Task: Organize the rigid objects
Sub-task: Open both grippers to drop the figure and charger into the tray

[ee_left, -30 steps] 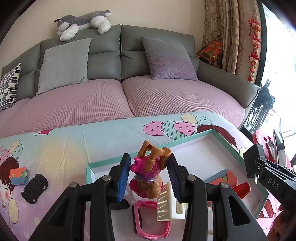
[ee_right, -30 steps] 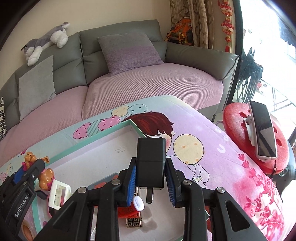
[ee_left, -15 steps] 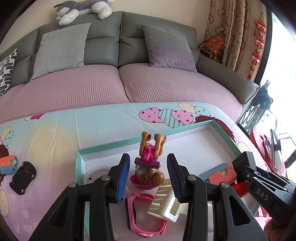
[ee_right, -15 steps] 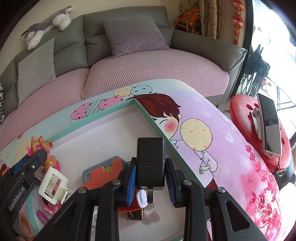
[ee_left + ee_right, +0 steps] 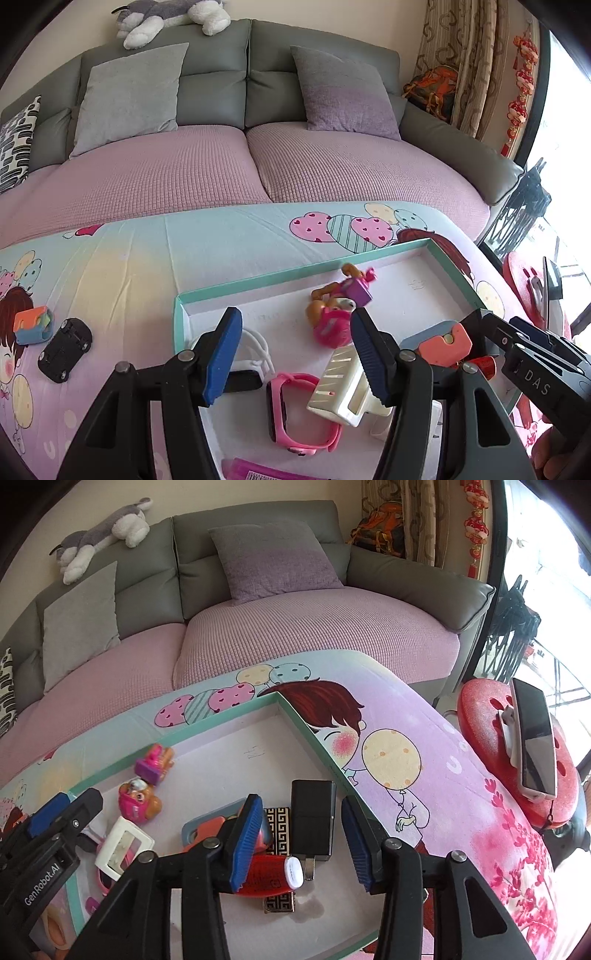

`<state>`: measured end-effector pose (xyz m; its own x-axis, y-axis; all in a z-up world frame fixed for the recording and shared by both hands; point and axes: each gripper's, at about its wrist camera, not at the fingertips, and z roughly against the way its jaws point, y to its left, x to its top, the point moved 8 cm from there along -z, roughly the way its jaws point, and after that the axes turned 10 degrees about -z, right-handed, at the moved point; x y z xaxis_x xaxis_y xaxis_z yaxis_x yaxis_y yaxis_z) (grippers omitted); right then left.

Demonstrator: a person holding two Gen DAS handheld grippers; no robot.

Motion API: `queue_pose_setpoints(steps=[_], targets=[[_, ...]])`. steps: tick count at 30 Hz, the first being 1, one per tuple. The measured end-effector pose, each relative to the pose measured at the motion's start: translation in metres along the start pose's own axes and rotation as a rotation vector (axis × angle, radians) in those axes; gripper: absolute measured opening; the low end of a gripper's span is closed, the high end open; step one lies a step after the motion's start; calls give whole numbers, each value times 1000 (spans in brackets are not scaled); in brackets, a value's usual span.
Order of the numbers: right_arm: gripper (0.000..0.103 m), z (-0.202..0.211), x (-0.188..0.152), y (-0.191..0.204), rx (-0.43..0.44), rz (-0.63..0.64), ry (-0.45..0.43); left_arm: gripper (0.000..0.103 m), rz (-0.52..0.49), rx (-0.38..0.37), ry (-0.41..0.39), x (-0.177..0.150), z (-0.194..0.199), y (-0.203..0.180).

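Toy dog (image 5: 334, 312): lying on its side in the tray (image 5: 258, 282), free of the pads.
Charger (image 5: 313, 821): lying in the tray's right corner.
Left gripper (image 5: 295, 354): jaws opening, holding nothing.
Right gripper (image 5: 301, 843): jaws opening, charger between them, untouched.

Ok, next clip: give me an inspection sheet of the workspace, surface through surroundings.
Surface: cartoon-print cloth on the table, bearing a shallow green-rimmed tray.
Job's things: in the tray lie a toy pup figure, pink watch, white clip, black charger, red bottle, orange case.
Clutter: black toy car and an orange block on the cloth, outside the tray.
Grippers: left gripper opening, nothing pressed between its pads; right gripper opening, charger lying free between its jaws.
Cables: nothing seen.
Surroundings: sofa with cushions, plush dog, phone on a red stool.
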<state>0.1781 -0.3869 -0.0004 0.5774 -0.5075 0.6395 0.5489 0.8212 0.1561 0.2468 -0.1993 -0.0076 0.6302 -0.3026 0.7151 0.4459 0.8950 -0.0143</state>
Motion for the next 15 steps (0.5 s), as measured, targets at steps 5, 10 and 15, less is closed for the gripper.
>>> queue_pose_setpoints(steps=[5, 10, 15], targets=[[48, 10, 2, 14, 43, 12, -20, 63, 30, 21, -10, 2, 15, 14], [48, 10, -5, 30, 83, 36, 0, 64, 79, 56, -1, -3, 24, 32], [48, 8, -15, 46, 95, 81, 19, 65, 113, 106, 23, -13, 29, 49]])
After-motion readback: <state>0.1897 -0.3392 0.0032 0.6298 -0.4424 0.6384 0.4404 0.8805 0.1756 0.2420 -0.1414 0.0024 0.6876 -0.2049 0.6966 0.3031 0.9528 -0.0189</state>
